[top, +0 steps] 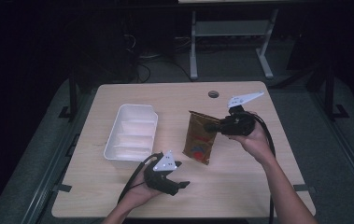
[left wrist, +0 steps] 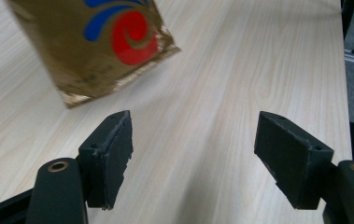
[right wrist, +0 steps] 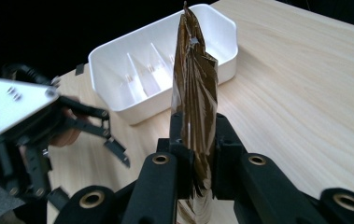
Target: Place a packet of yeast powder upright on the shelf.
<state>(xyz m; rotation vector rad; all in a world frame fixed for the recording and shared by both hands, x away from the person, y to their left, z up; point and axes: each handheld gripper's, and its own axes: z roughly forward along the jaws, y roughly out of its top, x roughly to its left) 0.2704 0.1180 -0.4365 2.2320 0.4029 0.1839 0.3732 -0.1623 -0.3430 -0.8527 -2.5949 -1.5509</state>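
**Foil pouch hung from the right gripper, left jaws empty**

Starting at the left of the table (top: pixel 118 200), I saw the white tray (top: pixel 110 135) with its ribbed dividers sitting empty, near the left edge. Just in front of it my left gripper (top: pixel 180 179) rested low over the wood, jaws spread wide with nothing between them; through its own view the pouch's lower corner floated above the tabletop ahead. Moving right, the brown foil pouch (top: pixel 201 136) hung tilted, its bottom edge near the table, pinched at its top seam by my right gripper (right wrist: pixel 198 154), whose pads pressed flat on the crinkled film. I judged the pouch light and limp, slick on its faces and apt to swing or fold. The crimped seam looked the surest hold; a second grip on the lower seam would steady it.
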